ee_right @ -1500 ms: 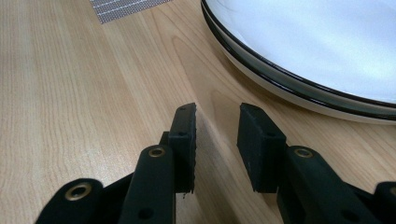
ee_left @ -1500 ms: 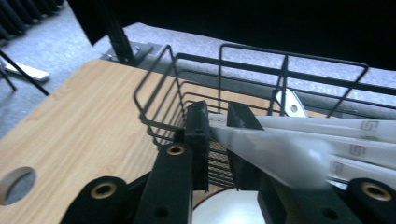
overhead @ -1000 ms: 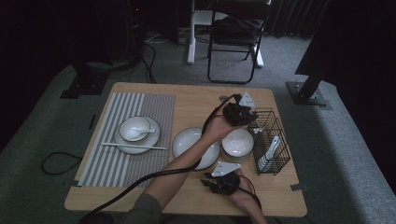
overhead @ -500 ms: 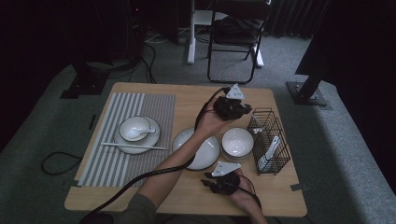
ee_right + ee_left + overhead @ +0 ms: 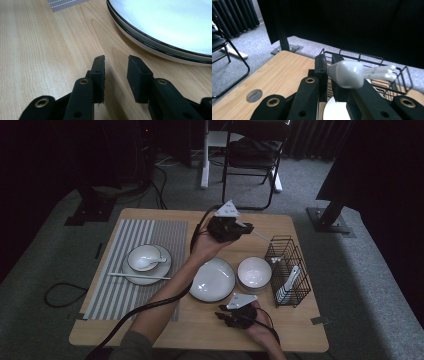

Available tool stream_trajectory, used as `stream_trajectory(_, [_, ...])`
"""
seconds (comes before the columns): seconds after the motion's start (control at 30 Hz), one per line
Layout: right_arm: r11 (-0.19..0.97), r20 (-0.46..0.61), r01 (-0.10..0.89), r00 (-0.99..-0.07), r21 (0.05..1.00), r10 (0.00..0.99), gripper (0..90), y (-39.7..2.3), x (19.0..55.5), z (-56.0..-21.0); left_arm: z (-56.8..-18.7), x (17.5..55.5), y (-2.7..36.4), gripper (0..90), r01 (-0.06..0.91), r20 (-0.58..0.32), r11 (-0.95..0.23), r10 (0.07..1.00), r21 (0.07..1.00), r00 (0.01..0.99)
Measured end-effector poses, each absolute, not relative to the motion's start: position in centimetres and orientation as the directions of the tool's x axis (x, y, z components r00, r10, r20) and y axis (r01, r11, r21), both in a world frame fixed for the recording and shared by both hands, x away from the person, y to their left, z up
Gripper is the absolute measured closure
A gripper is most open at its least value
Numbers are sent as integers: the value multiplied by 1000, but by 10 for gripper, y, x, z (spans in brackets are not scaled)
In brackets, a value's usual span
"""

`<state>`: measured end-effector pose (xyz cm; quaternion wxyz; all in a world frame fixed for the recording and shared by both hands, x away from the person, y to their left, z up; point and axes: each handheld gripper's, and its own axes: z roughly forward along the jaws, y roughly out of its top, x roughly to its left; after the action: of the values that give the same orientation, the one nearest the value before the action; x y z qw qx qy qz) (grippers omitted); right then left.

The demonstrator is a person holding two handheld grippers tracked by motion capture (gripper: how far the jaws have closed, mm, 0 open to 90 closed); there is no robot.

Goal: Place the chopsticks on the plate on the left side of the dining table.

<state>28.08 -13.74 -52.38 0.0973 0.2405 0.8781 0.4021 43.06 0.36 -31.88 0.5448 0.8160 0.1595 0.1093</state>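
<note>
White spoon (image 5: 352, 73), glossy and hard like ceramic, is clamped at its bowl end by the left gripper (image 5: 239, 229) above the table's (image 5: 280, 340) far edge, upper centre of the high view, its handle pointing toward the black wire rack (image 5: 287, 270) at right. Light but slick and probably brittle, it looks safer pinched at the thick bowl neck (where the pads now sit). Lower centre, the right gripper (image 5: 116, 70) rests empty, jaws parted, on pale wood grain beside a dark-rimmed white plate (image 5: 175, 27).
</note>
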Motion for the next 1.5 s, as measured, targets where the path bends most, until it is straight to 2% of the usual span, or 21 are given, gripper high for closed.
stream_trajectory(0.47, [578,9,335,-870,745,492,669,-135,282,-521,-323,410,85,847,151,22,-379,416,913,909])
stream_trajectory(1.03, [586,-67,263,-875,766,480,683,-130,290,-484,-348,362,171,847,193,13,-413,447,890,895])
stream_trajectory(1.3, [584,-123,218,-865,782,487,703,-122,305,-461,-355,342,198,847,211,-16,-389,448,897,894])
stream_trajectory(1.5, [600,-153,187,-869,778,470,723,-104,318,-449,-358,332,203,847,220,-26,-401,436,889,900])
